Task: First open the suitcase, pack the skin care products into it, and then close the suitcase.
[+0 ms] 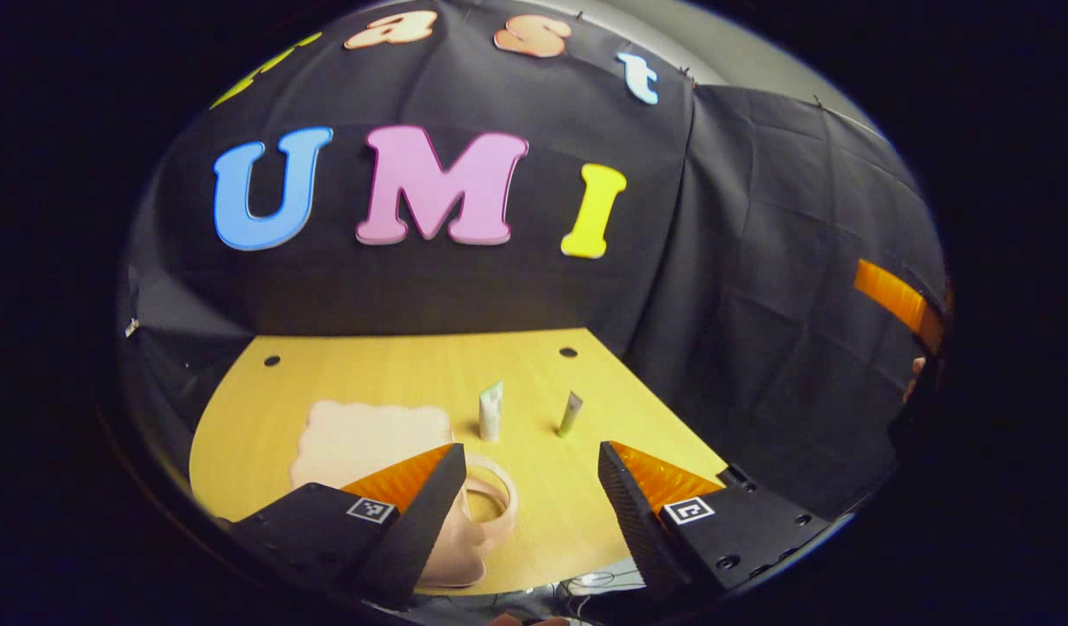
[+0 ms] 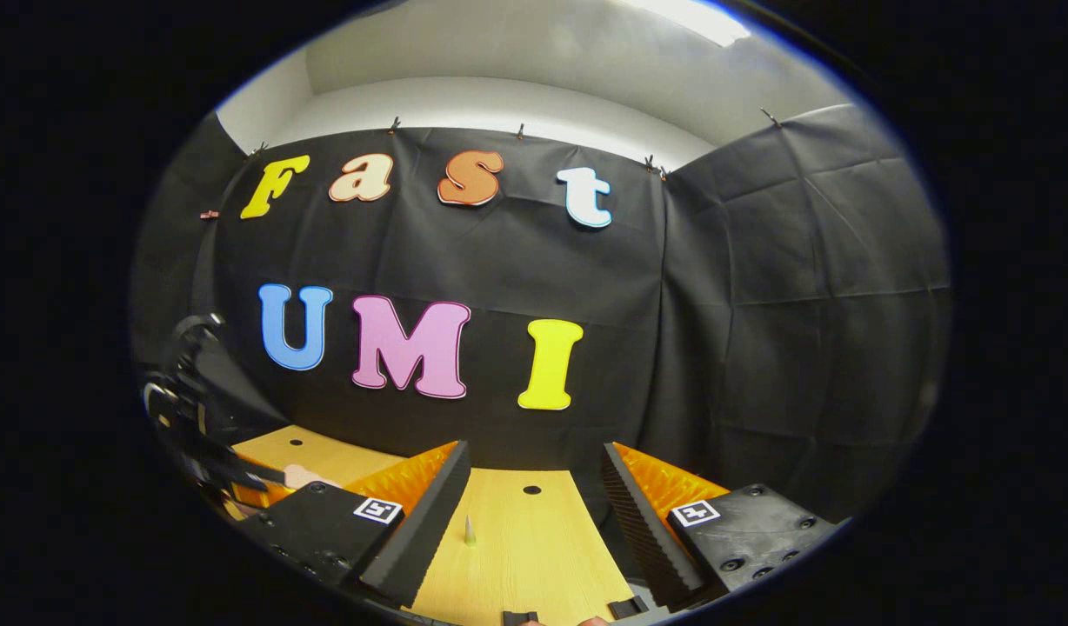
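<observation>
A pale pink suitcase (image 1: 373, 439) lies flat on the yellow table (image 1: 543, 365), its lid down and its looped handle (image 1: 492, 500) toward me. Two skin care tubes stand upright behind it: a white and green tube (image 1: 490, 410) and a thinner green tube (image 1: 570, 414). My left gripper (image 1: 530, 452) hangs open above the table's near edge. Its left finger is over the handle, and nothing is between the fingers. My right gripper (image 2: 534, 448) is open too, empty, aimed at the back wall over the table (image 2: 534, 539). A small tube (image 2: 470, 530) shows between its fingers, farther off.
Black cloth walls close the booth behind the table and on the right. The tabletop has small round holes (image 1: 568, 352) near its far edge. Bare wood lies to the right of the tubes and in front of them.
</observation>
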### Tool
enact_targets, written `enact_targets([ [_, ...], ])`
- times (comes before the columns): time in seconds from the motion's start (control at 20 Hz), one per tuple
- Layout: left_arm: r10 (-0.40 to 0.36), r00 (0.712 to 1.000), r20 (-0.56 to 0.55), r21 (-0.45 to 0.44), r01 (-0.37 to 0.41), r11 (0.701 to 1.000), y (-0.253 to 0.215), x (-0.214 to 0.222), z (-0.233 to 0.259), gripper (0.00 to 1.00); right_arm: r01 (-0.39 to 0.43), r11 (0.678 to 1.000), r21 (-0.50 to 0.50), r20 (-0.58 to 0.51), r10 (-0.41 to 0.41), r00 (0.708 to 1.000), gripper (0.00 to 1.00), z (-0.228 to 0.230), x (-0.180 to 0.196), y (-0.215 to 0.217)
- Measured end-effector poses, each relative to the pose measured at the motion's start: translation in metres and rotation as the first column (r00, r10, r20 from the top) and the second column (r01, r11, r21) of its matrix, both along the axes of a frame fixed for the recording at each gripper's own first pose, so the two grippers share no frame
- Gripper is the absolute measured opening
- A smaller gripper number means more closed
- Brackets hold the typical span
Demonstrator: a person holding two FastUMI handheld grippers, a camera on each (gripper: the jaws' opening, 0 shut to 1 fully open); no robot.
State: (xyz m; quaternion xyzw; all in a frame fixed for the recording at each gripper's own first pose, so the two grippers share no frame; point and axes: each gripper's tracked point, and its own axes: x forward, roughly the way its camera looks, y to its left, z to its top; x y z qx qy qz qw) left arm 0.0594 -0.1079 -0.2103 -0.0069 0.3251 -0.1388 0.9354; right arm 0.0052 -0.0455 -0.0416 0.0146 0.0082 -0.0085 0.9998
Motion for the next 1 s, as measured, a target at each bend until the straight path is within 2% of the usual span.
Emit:
enact_targets([
  [0.15,0.067,0.98,-0.185,0.108,-0.047,0.993,0.001,0.009,-0.08,0.96,-0.018,1.0,0.01,0.009,0.018,1.0,0.96,-0.017,0.016,-0.02],
  [0.25,0.095,0.956,-0.276,0.175,-0.048,0.983,-0.002,0.021,-0.117,0.97,-0.009,1.0,-0.009,-0.015,0.009,1.0,0.96,-0.036,0.028,-0.042],
  [0.35,0.103,0.935,-0.341,0.201,-0.034,0.979,-0.01,0.036,-0.143,0.97,-0.003,1.0,-0.017,-0.047,0.003,0.999,0.96,-0.053,0.036,-0.061],
  [0.4,0.119,0.922,-0.369,0.212,-0.041,0.976,-0.014,0.044,-0.158,0.96,-0.002,1.0,-0.01,-0.059,0.002,0.998,0.96,-0.06,0.041,-0.07],
  [0.5,0.181,0.872,-0.455,0.237,-0.077,0.969,-0.015,0.053,-0.189,0.96,-0.006,1.0,0.022,-0.096,0.008,0.995,0.96,-0.074,0.051,-0.084],
  [0.6,0.245,0.835,-0.492,0.277,-0.117,0.954,-0.006,0.06,-0.211,0.95,0.002,0.999,0.04,-0.119,0.003,0.993,0.94,-0.084,0.06,-0.1],
  [0.65,0.263,0.83,-0.491,0.295,-0.126,0.947,-0.003,0.064,-0.217,0.95,0.008,0.999,0.043,-0.117,-0.003,0.993,0.96,-0.084,0.066,-0.109],
  [0.75,0.235,0.83,-0.506,0.296,-0.089,0.951,-0.008,0.068,-0.23,0.91,0.019,0.999,0.044,-0.119,-0.014,0.993,0.96,-0.086,0.074,-0.12],
  [0.8,0.228,0.826,-0.515,0.309,-0.069,0.949,-0.004,0.066,-0.238,0.87,0.021,0.999,0.047,-0.122,-0.015,0.992,0.94,-0.088,0.076,-0.123],
  [0.85,0.259,0.815,-0.518,0.361,-0.066,0.93,0.008,0.064,-0.242,0.61,0.02,0.999,0.051,-0.126,-0.013,0.992,0.96,-0.089,0.078,-0.124],
  [0.9,0.261,0.798,-0.543,0.346,-0.071,0.935,0.008,0.058,-0.247,0.34,0.014,0.998,0.053,-0.125,-0.007,0.992,0.96,-0.089,0.078,-0.123],
  [0.95,0.257,0.793,-0.552,0.321,-0.082,0.944,0.004,0.058,-0.242,0.24,0.006,0.999,0.051,-0.122,0.001,0.992,0.96,-0.089,0.079,-0.121],
  [1.0,0.242,0.797,-0.553,0.302,-0.079,0.95,0.002,0.059,-0.236,0.19,-0.001,0.999,0.044,-0.118,0.006,0.993,0.96,-0.09,0.081,-0.12],
])
